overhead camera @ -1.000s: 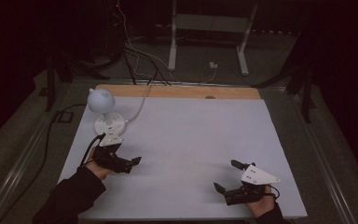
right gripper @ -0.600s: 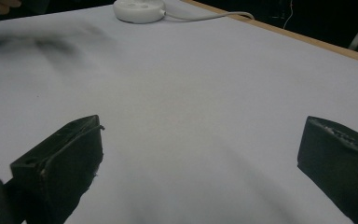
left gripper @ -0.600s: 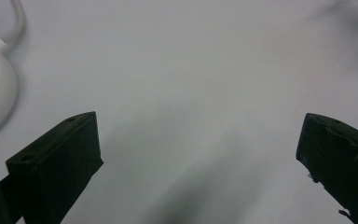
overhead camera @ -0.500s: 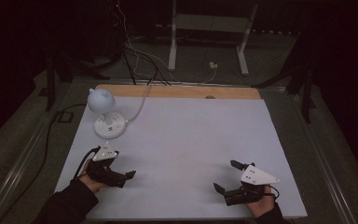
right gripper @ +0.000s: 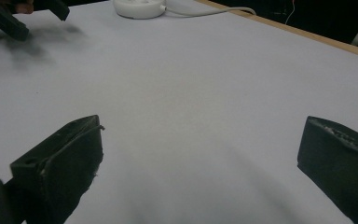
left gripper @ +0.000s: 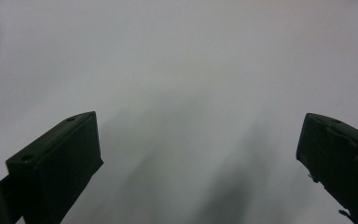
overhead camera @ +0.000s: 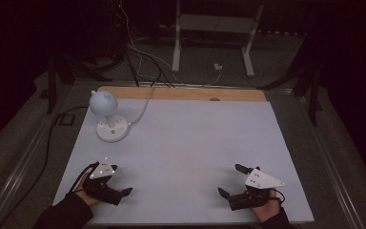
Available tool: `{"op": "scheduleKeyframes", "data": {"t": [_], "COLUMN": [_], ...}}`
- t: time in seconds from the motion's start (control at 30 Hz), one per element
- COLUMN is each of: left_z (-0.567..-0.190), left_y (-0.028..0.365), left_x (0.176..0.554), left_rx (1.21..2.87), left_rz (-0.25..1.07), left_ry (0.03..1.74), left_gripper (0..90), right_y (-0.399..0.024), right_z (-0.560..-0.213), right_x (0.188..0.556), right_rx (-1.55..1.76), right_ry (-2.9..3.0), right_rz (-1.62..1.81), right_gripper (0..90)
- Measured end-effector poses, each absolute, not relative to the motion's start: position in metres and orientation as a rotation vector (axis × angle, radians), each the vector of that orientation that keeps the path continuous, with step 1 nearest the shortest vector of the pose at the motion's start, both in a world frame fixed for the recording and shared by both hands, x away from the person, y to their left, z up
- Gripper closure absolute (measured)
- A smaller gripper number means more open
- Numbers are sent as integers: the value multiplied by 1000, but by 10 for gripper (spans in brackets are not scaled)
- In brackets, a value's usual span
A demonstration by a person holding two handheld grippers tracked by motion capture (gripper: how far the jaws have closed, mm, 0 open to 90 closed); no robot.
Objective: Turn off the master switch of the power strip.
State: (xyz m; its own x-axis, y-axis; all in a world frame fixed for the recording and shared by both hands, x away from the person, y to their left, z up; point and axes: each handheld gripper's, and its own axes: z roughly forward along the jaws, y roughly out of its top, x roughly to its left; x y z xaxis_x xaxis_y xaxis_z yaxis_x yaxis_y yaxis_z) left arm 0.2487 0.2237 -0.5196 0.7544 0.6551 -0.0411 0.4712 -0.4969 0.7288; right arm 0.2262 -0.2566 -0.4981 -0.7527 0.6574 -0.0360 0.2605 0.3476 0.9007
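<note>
Left claw [overhead camera: 120,181] and right claw [overhead camera: 229,179] both agape over bare white table [overhead camera: 190,143], lamp [overhead camera: 108,118] far-left.

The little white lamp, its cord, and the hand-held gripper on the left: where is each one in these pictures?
lamp [overhead camera: 103,101], high view, on its round white head.
cord [overhead camera: 142,110], high view, on the white stretch running back from the lamp's base.
left hand-held gripper [overhead camera: 120,182], high view, midway between its open black jaw tips.
</note>
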Motion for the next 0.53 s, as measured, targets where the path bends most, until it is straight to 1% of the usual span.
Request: {"op": "scheduleKeyframes", "data": {"t": [0.13,0.37,0.53], "left_z": [-524,-523,-522], "left_y": [229,229,228], "left_x": [247,248,248], "left_rx": [2168,2138,2126], "left_rz": [304,334,332], "left_ry": [866,856,847], "left_gripper": [4,4,4], "right_y": [-256,-256,-256], "right_z": [-498,-498,-499], "right_x": [226,226,227], "right_rx": [804,804,801], "right_ry": [2225,2227,2229], "right_rz": [1373,1371,1370], "right_gripper": [0,0,0]}}
